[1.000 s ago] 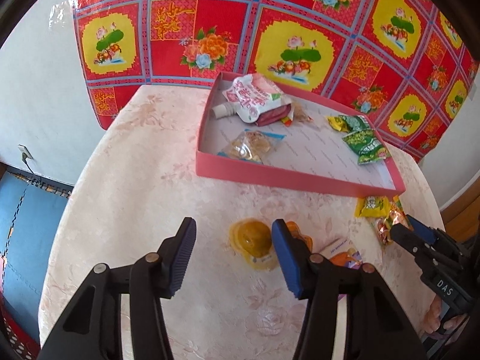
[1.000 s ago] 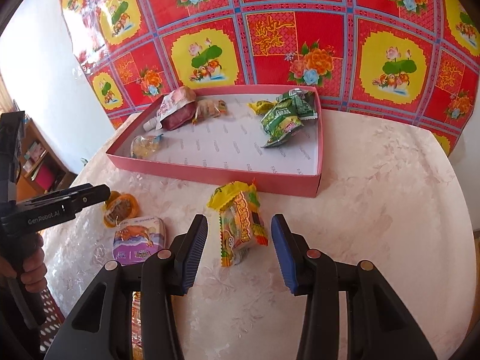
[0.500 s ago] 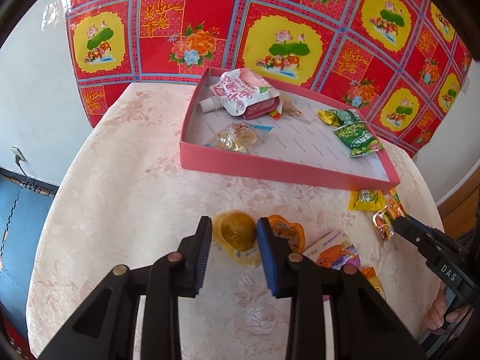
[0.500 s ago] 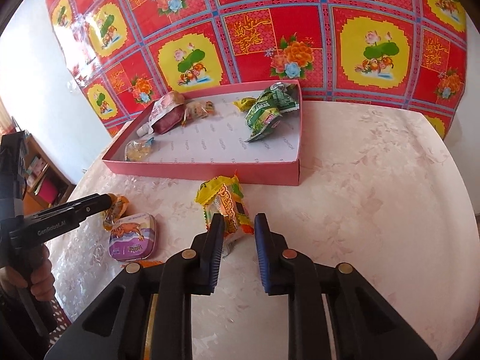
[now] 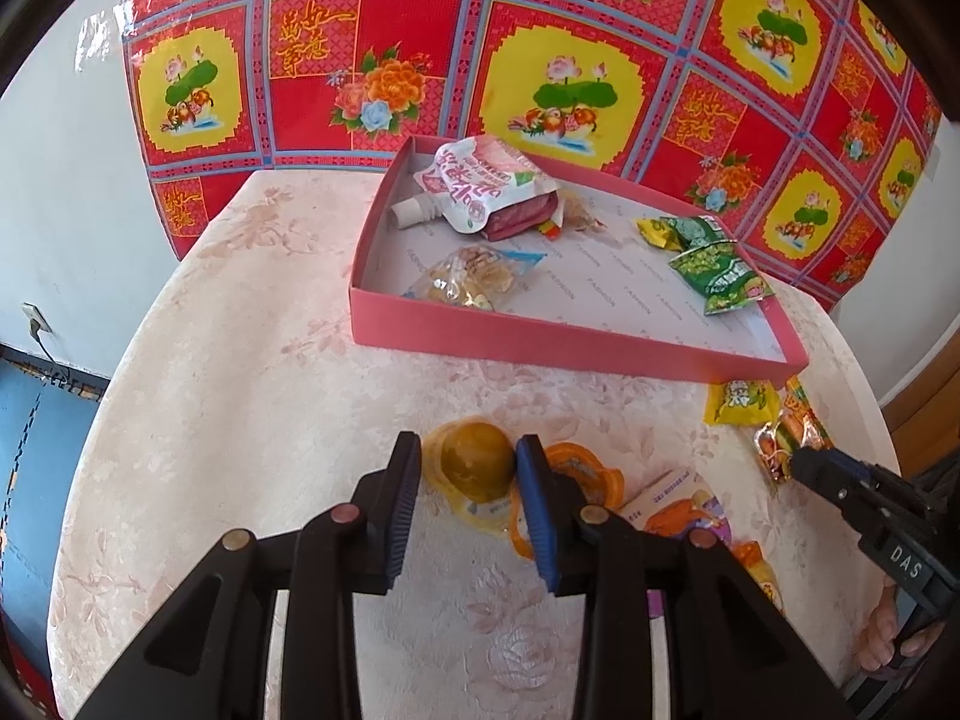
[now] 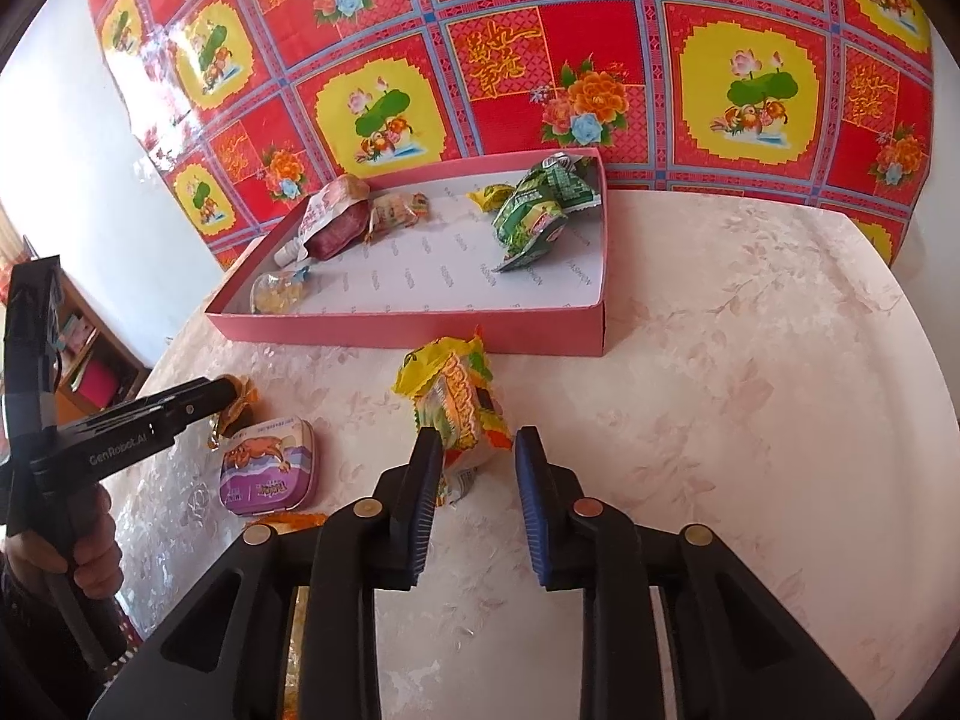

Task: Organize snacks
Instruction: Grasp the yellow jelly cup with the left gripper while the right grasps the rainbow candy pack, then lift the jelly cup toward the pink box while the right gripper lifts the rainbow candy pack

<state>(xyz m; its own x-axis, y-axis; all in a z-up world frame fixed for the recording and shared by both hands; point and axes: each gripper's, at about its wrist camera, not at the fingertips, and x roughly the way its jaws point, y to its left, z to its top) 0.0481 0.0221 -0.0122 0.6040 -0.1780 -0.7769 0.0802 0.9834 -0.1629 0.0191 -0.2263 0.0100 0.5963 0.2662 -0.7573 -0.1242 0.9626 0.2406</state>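
The left gripper [image 5: 462, 468] brackets a jelly cup [image 5: 475, 469] on the table [image 5: 240, 420], its pads touching or all but touching the cup's sides; I judge it clenched on the cup, though the cup is not yet lifted; a second cup [image 5: 579, 471] lies just beside the right pad, and a tin [image 5: 678, 507] sits close behind that. The right gripper [image 6: 477, 450] straddles a yellow packet [image 6: 459, 405] lying just in front of the tray [image 6: 420, 339]; the left pad touches the wrapper, the right pad stands a little off it, so the jaws look part closed and not yet gripping.

The step in hand appears to be picking up both snacks for the tray, where a pouch [image 5: 474, 186], green packets [image 5: 714, 267] and a clear bag [image 5: 468, 282] already lie. To do it well: squeeze the cup at its widest part, since a round, slick dome may squirt out; lift straight up to avoid dragging the neighbouring cup; close the right jaws fully on the packet's body, not its crimped end; clear the tray's near wall before lowering; set each piece on bare tray floor.
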